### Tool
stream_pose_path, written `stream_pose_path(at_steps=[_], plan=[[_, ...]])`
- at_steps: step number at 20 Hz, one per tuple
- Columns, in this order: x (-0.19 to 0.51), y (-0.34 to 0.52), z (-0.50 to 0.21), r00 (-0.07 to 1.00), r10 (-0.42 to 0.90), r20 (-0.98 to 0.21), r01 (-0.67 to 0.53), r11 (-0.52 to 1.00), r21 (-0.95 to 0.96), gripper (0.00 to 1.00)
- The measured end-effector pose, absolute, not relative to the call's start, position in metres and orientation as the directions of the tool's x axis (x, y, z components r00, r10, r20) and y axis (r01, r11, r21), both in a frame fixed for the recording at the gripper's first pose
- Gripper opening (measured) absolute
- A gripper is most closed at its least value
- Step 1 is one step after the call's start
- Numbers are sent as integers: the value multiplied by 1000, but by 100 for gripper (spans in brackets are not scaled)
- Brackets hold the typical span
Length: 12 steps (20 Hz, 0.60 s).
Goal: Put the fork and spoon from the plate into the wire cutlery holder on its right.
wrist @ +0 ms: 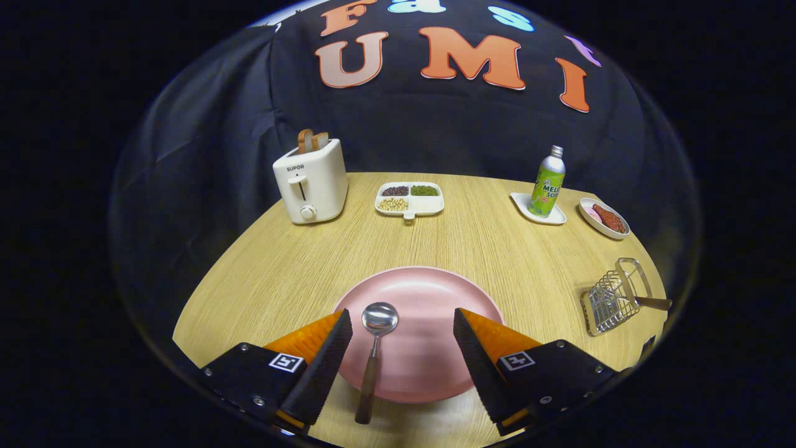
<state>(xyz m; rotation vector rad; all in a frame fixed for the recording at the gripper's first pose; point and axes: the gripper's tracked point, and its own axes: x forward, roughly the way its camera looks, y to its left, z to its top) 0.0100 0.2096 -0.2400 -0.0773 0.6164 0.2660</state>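
A pink plate [429, 292] lies on the wooden table just ahead of my fingers. A spoon [375, 345] with a steel bowl and a brown handle rests on the plate's left part, its handle sticking out over the near rim between my fingers. My gripper [403, 326] is open above the plate's near half, one finger on each side of the spoon, touching nothing. To the right of the plate stands the wire cutlery holder [612, 298]; a brown handle [654, 303] pokes out of it to the right.
At the back of the table [280, 267] stand a white toaster [311, 180] with bread slices, a divided dish of beans [410, 198], a green soda bottle [547, 183] on a small white tray, and a small dish of food [604, 218].
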Motion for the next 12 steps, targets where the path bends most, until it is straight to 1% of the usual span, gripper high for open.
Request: stream_pose_path(at_steps=[3, 4, 5, 6, 9, 10, 11, 12], plan=[[1, 223, -257, 749, 234, -620, -300, 954, -1, 95], [-1, 225, -260, 744, 233, -626, -305, 952, -8, 90], [-2, 227, -265, 738, 232, -633, -311, 950, -15, 88], [-3, 229, -269, 733, 230, -641, -316, 948, -21, 81], [-5, 233, -280, 712, 229, -664, -330, 944, -28, 73], [-5, 234, -284, 707, 227, -670, -330, 943, -29, 65], [-5, 234, -287, 702, 225, -676, -331, 943, -30, 61], [-6, 235, -289, 696, 223, -682, -330, 944, -29, 53]])
